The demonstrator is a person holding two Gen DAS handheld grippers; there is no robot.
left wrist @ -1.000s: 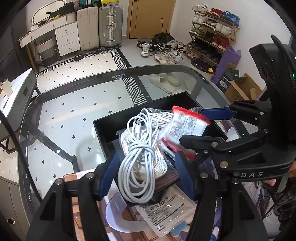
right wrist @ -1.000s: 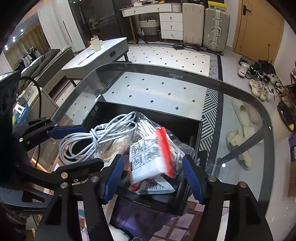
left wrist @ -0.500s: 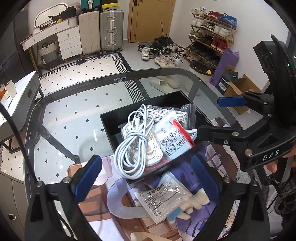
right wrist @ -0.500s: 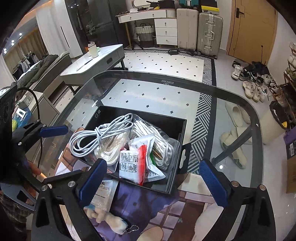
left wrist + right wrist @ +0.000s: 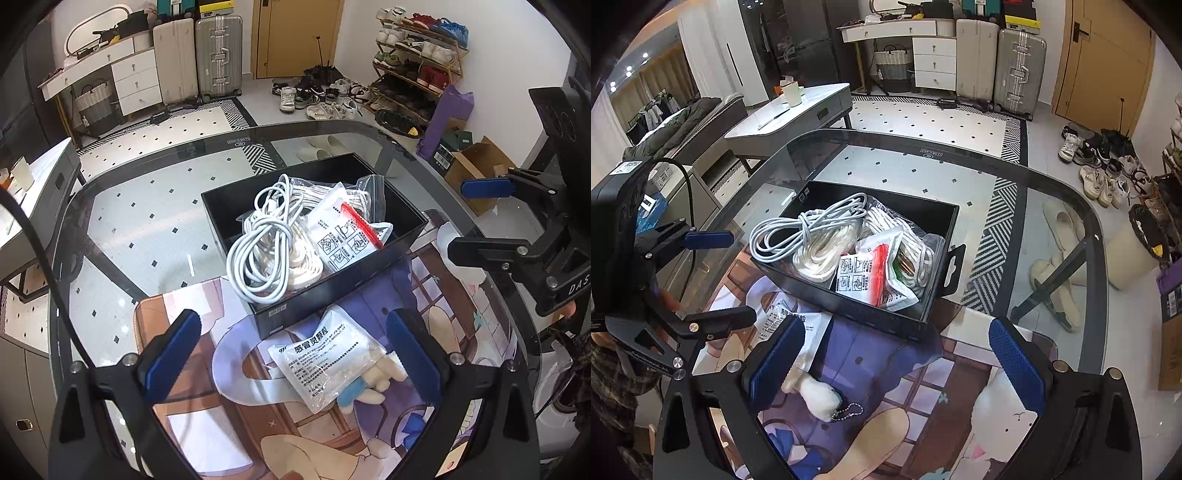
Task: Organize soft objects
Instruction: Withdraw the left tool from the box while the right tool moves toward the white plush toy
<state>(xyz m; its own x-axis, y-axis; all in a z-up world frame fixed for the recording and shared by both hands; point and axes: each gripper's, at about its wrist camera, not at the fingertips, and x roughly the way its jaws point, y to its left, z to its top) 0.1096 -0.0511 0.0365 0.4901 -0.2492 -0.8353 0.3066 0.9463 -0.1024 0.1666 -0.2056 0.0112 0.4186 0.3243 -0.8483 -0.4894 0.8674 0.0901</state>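
Soft objects now lie loose in the black box on the glass table: the white cable coil toward its left side and the red-striped pouch toward its right, both on top of bagged white rope. A second ago the left gripper was closed around the coil and the right gripper around the pouch; both have since let go and drawn back from the box, so the box sits farther away in each wrist view. Fingers of the left gripper stand wide apart with nothing between them, and the right gripper's fingers are equally spread and empty. Each gripper tilts steeply down toward the printed mat in front of the box, side by side, the right one showing at the right edge of the left view. Just before the box, on the mat, a white printed sachet rests partly over a small plush toy with a bead chain.
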